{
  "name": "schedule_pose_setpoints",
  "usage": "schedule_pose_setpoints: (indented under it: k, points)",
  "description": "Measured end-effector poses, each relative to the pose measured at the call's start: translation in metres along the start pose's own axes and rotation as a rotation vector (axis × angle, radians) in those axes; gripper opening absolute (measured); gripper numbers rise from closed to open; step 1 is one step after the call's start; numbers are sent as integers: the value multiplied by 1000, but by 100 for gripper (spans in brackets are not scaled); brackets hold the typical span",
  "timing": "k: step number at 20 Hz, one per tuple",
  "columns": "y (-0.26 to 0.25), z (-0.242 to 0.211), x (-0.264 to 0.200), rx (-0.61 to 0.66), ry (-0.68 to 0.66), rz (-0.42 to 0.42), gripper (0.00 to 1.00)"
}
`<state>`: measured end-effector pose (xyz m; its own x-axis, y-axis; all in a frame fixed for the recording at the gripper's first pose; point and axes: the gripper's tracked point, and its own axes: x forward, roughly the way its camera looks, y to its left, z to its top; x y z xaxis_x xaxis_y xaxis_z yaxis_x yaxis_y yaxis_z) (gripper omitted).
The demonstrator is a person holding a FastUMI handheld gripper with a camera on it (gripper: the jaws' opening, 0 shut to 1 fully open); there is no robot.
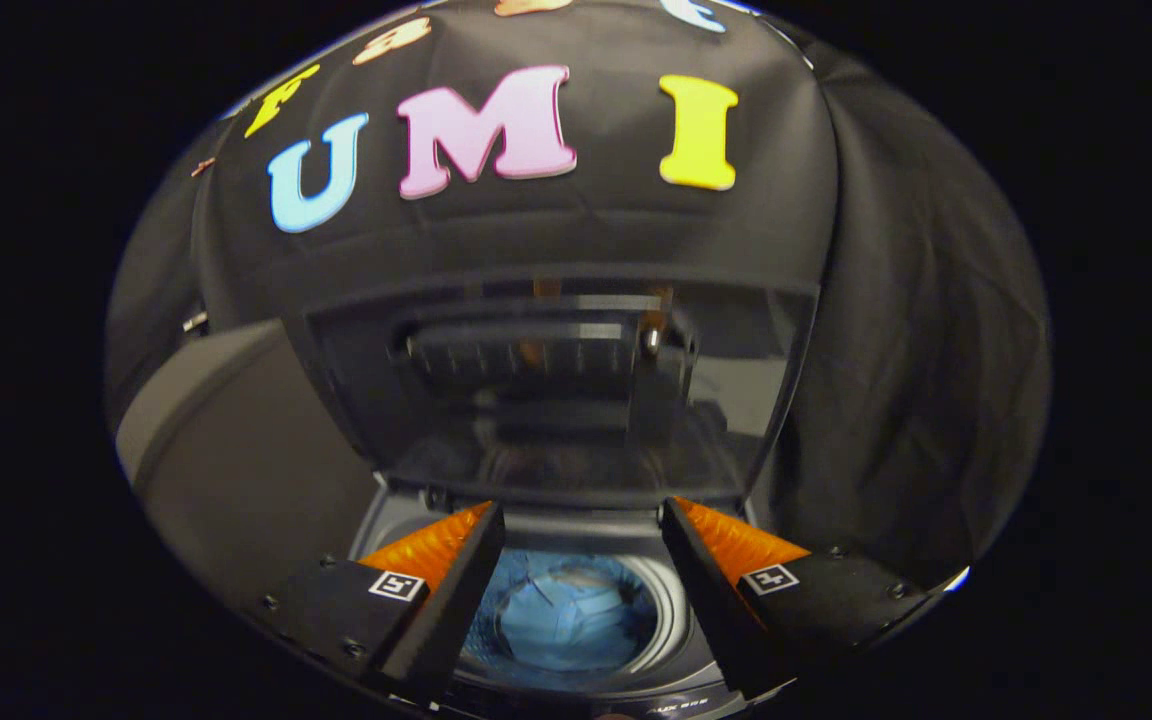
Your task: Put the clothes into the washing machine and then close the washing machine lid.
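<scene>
Our tool (581,525) hangs wide and empty above the washing machine (676,610); blue clothes (566,620) lie in its drum, lid (556,400) upright, unclosed.

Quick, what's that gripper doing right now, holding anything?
Gripper: open, holding nothing, fingers spread above the drum with blue clothes inside; lid up.

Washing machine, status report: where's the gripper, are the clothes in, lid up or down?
Gripper open, empty, above the drum. Blue clothes in the drum, between the fingers. Lid raised, upright beyond the fingers, not yet closed. Nothing blocking it.
</scene>
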<state>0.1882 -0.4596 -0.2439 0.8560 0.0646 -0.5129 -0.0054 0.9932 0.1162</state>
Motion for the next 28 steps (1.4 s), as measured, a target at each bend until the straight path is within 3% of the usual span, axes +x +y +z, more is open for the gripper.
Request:
schedule_pose_setpoints:
  k: [4,7,10,12,13,20,28]
  points:
    - [13,97,-7,21,-212,29,99]
    - [25,147,19,-23,-309,38,98]
    - [22,136,69,-74,-227,-10,99]
    - [23,105,85,-47,-110,-1,99]
    - [24,121,84,13,-162,7,100]
    - [27,104,75,-34,-165,56,100]
    - [25,90,47,-33,-145,10,99]
